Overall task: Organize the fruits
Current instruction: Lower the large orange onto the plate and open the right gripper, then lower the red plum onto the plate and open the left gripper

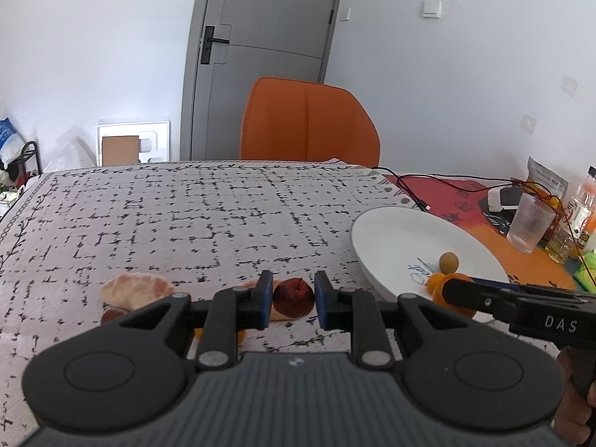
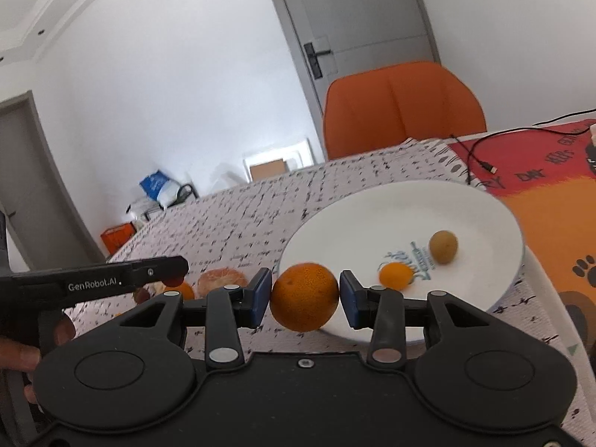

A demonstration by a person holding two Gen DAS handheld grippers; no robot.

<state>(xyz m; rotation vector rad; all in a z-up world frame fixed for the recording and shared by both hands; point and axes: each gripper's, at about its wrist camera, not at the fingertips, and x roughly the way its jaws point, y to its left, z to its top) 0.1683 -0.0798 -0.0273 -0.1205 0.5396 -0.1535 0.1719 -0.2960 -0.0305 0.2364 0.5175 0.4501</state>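
My left gripper (image 1: 293, 298) is shut on a small dark red fruit (image 1: 294, 303), held low over the patterned tablecloth (image 1: 223, 216). My right gripper (image 2: 304, 296) is shut on a round orange (image 2: 303, 290), which hangs over the near rim of the white plate (image 2: 465, 205). On the plate lie a small orange fruit (image 2: 396, 275) and a brown-green round fruit (image 2: 443, 247). A peeled citrus piece (image 1: 136, 290) lies on the cloth left of the left gripper. The right wrist view shows a peeled tangerine (image 2: 222, 279) near the left gripper's fingers (image 2: 160, 266).
An orange chair (image 1: 309, 123) stands behind the table's far edge. At the right, on a red and orange mat (image 1: 454, 190), are a clear cup (image 1: 530, 223), bottles (image 1: 581, 205), a snack bag and a black cable (image 1: 409, 186). A hand holds each gripper's handle.
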